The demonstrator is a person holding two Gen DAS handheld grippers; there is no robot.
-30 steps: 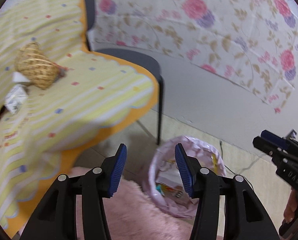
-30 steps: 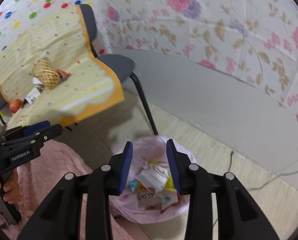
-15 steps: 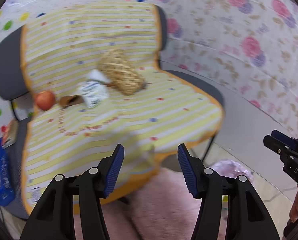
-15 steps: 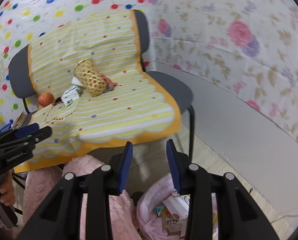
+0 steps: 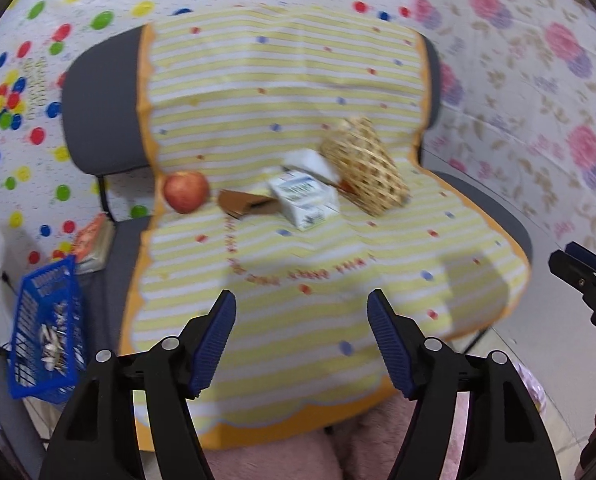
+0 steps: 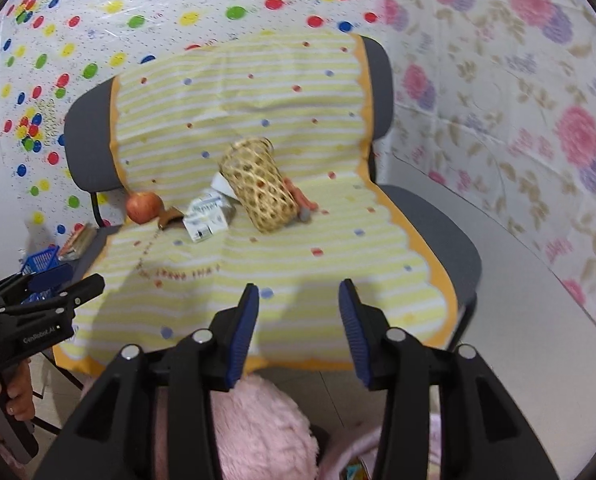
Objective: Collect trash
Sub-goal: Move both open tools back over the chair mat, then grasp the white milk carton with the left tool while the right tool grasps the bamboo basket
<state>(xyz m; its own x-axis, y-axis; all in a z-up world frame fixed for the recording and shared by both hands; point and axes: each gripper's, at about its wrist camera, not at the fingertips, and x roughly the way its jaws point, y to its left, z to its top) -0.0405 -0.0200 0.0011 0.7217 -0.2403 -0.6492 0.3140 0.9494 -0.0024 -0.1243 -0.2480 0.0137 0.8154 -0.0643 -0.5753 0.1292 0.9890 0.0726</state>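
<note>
Facing the cloth-covered chair (image 5: 478,208), both the left hand-held gripper (image 5: 302,344) and right hand-held gripper (image 6: 298,332) have just been opening, nothing between their jaws; the crumpled white carton (image 5: 304,198) lies far, between apple (image 5: 185,191) and wicker basket (image 5: 364,172).

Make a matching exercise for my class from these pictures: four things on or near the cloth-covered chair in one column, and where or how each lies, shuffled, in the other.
Things
1. round red apple
2. woven straw basket
3. white paper carton
4. blue plastic crate

Places
A. on its side, on the cloth's right part
B. off the cloth, low at the left
C. at the cloth's left edge
D. between a brown cardboard scrap and the basket

Pairs: 1-C, 2-A, 3-D, 4-B
</note>
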